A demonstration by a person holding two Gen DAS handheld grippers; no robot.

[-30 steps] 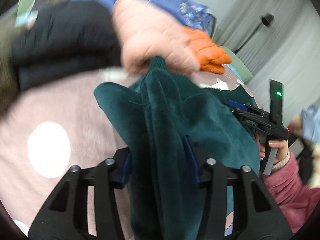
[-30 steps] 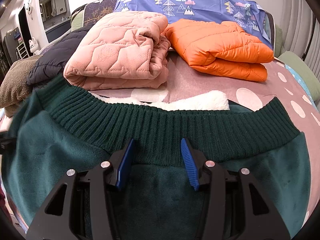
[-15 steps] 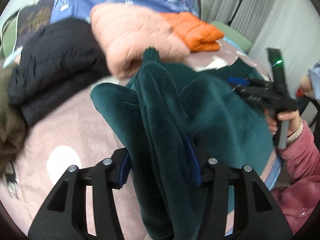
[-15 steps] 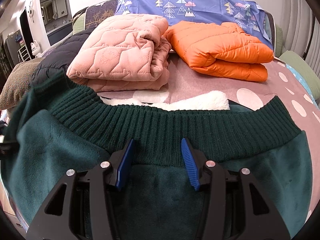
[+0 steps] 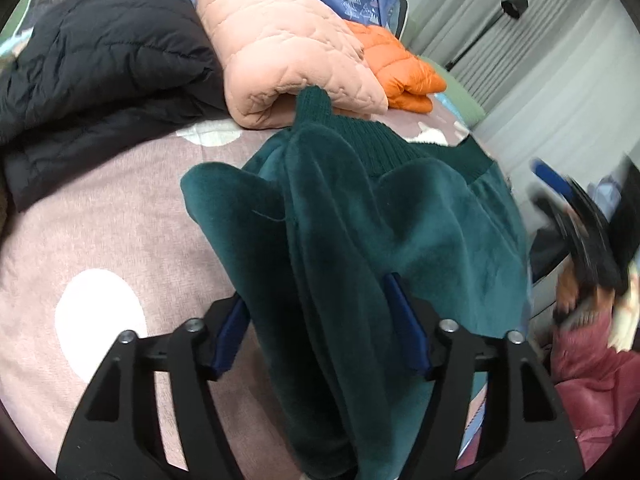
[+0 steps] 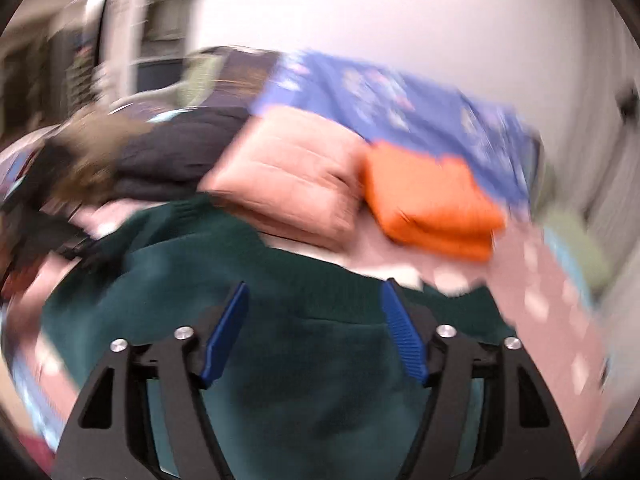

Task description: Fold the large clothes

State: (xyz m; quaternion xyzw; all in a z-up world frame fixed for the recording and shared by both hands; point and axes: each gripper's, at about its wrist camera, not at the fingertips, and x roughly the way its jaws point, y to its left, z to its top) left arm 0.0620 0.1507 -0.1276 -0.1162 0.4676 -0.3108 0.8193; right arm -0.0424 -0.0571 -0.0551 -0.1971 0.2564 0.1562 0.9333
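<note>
A dark green fleece garment (image 5: 360, 216) with a ribbed knit band (image 5: 360, 128) lies bunched on the pink dotted bed cover (image 5: 100, 220). My left gripper (image 5: 320, 320) has a thick fold of the garment between its blue pads, which stand wide apart. My right gripper (image 6: 316, 320) hovers open over the same garment (image 6: 300, 380); nothing sits between its pads. It shows blurred at the right edge of the left wrist view (image 5: 576, 220), clear of the fabric.
Folded jackets lie in a row at the back of the bed: black (image 5: 100, 60), peach quilted (image 5: 288, 52), orange puffer (image 5: 400, 68). A blue patterned cover (image 6: 400, 108) is behind them. Grey curtains (image 5: 540, 60) and a floor lamp stand to the right.
My right gripper has pulled up and back off the ribbed band; its view is now blurred and tilted. My left gripper still holds the green fold, with the camera swung slightly left.
</note>
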